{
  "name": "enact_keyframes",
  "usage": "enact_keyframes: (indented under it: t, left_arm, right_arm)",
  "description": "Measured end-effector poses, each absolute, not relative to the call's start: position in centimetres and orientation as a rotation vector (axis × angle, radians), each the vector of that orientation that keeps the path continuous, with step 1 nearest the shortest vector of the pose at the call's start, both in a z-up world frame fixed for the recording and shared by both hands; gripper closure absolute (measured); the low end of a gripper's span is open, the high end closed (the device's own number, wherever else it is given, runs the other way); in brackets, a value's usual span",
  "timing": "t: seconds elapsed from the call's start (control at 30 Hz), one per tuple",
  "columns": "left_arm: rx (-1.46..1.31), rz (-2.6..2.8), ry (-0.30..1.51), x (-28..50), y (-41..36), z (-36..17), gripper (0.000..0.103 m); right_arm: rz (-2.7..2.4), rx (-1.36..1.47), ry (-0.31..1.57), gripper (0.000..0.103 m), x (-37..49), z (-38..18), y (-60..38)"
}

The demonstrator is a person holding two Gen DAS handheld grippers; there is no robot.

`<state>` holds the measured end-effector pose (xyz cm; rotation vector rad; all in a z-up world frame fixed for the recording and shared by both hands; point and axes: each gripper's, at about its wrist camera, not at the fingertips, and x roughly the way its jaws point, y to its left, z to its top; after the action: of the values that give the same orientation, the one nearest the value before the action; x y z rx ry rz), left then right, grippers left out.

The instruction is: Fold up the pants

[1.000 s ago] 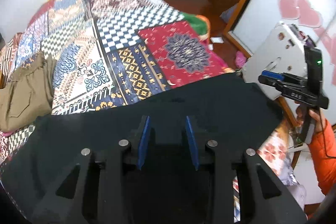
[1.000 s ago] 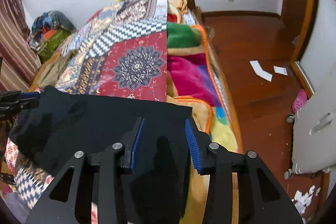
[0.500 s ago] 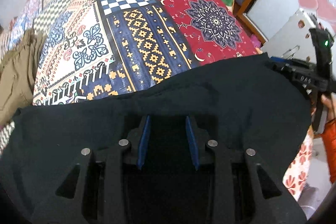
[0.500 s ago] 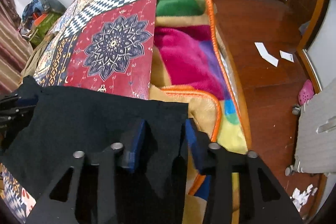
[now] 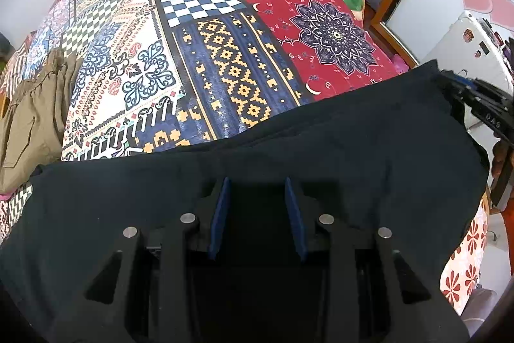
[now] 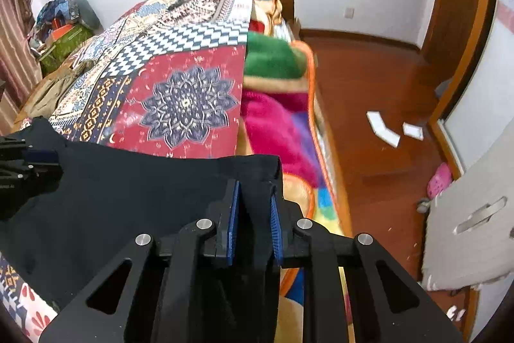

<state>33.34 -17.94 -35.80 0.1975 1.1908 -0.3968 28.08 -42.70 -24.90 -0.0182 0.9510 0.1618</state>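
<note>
We see the black pants (image 5: pixel 321 156) spread across the near edge of the bed, over the patchwork quilt (image 5: pixel 225 60), filling the lower half of the left wrist view from about 9 o'clock round to 3 o'clock.

The left gripper (image 5: pixel 257 214) points steeply down onto the cloth. Its blue pads (image 5: pixel 218 214) stand apart with dark fabric between them, but we cannot tell whether they press on it or merely rest over it.

The right gripper (image 6: pixel 253 217) sits at the pants' corner nearest the bedside, at 6 o'clock in its own view. Its jaws have just been closing, and a fold of the black cloth rises between the narrow blue pads, which pinch it. In the left view that gripper shows at 3 o'clock, at the pants' far corner.

Khaki trousers (image 5: pixel 29 118) lie at 9 o'clock on the quilt, just beside the black pants. A bright fleece blanket (image 6: pixel 276 105) hangs at the bed's side.
</note>
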Motion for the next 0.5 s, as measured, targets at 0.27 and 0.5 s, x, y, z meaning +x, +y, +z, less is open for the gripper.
enact_keyframes:
  t: [0.27,0.5]
  left_arm:
    - [0.193,-0.389,1.182,33.3,-17.8,-35.6,0.066]
    - [0.21,-0.385,1.158,33.1,-18.1,-34.8,0.059]
  right_arm:
    - [0.157,-0.037,0.943,0.087,27.7,-24.2,-42.6]
    - [0.137,-0.088,0.878,0.091,27.8,-22.7,-41.8]
